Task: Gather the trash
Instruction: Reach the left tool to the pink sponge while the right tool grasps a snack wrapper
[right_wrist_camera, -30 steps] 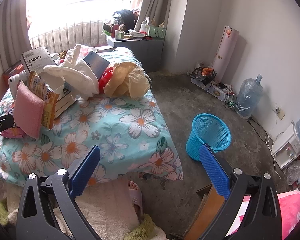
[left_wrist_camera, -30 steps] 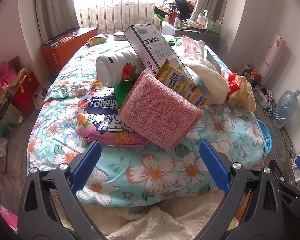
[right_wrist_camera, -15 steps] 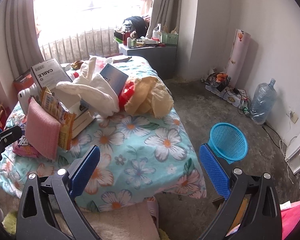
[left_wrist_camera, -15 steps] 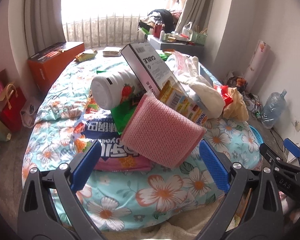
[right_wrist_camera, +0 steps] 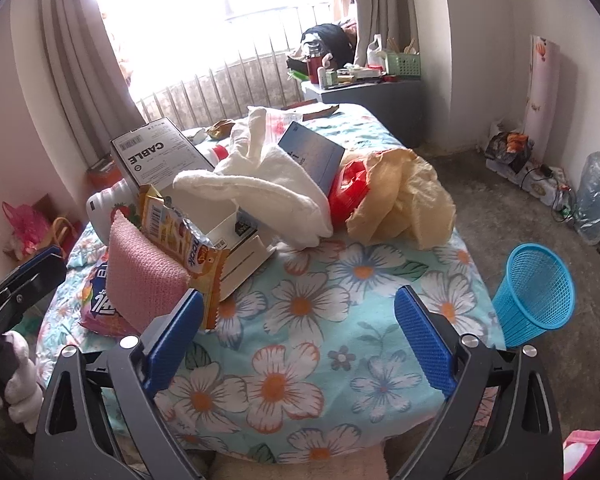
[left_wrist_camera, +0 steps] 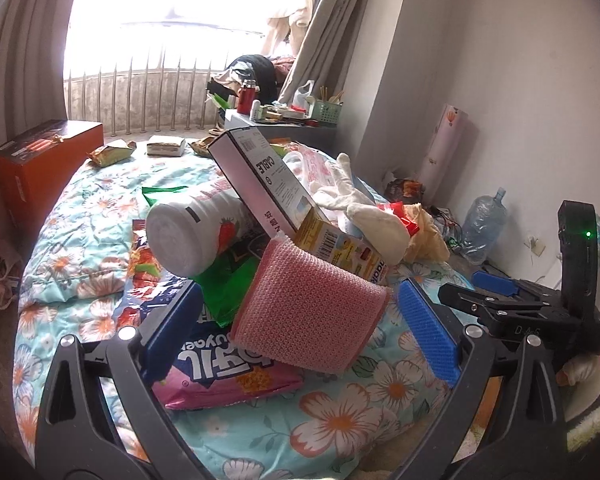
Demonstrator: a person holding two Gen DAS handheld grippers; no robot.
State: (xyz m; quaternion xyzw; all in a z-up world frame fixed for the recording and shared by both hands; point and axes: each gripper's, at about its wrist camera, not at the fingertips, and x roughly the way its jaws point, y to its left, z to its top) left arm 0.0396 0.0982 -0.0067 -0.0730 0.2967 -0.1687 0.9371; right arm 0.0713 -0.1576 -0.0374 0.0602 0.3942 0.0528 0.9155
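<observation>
Between open left gripper [left_wrist_camera: 300, 332] fingers: pink sponge [left_wrist_camera: 312, 312].

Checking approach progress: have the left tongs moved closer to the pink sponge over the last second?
Yes. The left tongs have advanced toward the pile on the floral bedspread: the pink sponge, earlier beyond the tips, now sits between the open jaws.

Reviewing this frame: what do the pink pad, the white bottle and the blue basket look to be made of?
Pink pad: looks like soft foam or knitted sponge, matte, with a fine bumpy weave. White bottle: probably plastic, smooth with a slight sheen and a printed strawberry label. Blue basket: rigid moulded plastic, judging by its open lattice walls.
</observation>
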